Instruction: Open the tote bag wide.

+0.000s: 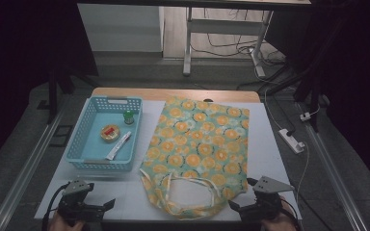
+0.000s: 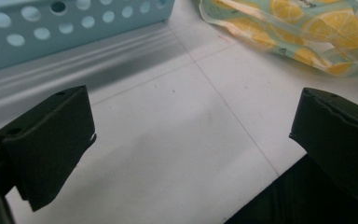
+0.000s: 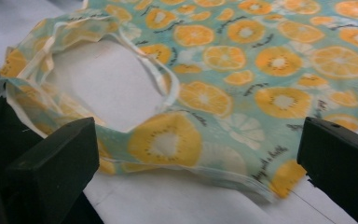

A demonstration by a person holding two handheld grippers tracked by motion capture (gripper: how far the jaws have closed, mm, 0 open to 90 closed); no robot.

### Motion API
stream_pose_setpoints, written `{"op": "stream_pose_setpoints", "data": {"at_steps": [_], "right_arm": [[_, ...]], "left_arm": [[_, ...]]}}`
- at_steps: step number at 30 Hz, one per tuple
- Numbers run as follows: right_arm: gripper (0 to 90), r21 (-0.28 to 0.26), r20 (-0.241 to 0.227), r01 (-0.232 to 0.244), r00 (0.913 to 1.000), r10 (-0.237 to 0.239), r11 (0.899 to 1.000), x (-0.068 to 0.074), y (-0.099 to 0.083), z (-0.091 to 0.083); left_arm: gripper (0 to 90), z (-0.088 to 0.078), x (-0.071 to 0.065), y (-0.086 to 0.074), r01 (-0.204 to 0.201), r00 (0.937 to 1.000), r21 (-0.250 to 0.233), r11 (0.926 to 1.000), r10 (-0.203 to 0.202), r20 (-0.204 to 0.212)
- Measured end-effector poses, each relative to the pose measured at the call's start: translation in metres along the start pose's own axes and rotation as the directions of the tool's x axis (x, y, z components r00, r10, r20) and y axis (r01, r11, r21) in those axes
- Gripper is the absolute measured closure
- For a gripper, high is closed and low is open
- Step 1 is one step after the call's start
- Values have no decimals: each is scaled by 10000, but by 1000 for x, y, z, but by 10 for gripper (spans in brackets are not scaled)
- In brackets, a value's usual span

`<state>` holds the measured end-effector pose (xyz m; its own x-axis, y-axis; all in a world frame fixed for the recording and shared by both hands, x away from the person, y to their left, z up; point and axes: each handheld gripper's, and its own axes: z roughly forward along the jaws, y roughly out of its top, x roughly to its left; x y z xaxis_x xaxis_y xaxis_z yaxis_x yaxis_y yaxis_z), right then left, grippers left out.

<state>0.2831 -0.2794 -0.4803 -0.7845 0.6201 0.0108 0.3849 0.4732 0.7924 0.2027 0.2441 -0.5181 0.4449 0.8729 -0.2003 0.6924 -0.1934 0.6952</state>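
A cloth tote bag (image 1: 200,144) printed with orange slices lies flat on the white table, handles toward me; its near corner fills the right gripper view (image 3: 223,98). A light blue basket (image 1: 82,139) at the left holds a small green-capped jar (image 1: 128,117), a round tin (image 1: 110,133) and a white tube (image 1: 119,145). My left gripper (image 1: 103,207) rests open at the table's near left edge, below the basket, jaws wide over bare table (image 2: 186,135). My right gripper (image 1: 243,195) stands open at the bag's near right corner, jaws apart with the bag's edge just ahead (image 3: 200,158).
The basket's perforated wall (image 2: 65,23) and a bag corner (image 2: 303,37) lie ahead of the left gripper. A power strip (image 1: 291,140) and cables lie on the floor right of the table. Desk legs (image 1: 188,43) stand beyond the far edge.
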Motion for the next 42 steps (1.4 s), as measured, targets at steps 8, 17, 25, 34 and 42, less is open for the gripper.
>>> {"op": "stream_pose_setpoints", "data": {"at_steps": [8,17,25,34,42], "right_arm": [[0,289,-482,488,9977,-473,9984,14,10,10],[0,763,-1280,918,9884,-816,9929,32,19,27],[0,1088,-1904,1423,9744,-1199,9838,52,28,48],[0,1434,-2406,1818,9599,-1439,9728,70,31,73],[189,1458,-2616,2793,9361,-2353,9491,88,36,81]], "left_arm": [[0,2,-5,2,-397,9980,74,9992,400,-496],[0,3,-4,2,-409,9976,122,9991,415,-547],[0,3,-4,2,-512,9965,58,9987,514,-663],[0,5,-5,3,-655,9963,250,9975,668,-543],[0,6,-4,3,-577,9971,251,9980,589,-478]]}}
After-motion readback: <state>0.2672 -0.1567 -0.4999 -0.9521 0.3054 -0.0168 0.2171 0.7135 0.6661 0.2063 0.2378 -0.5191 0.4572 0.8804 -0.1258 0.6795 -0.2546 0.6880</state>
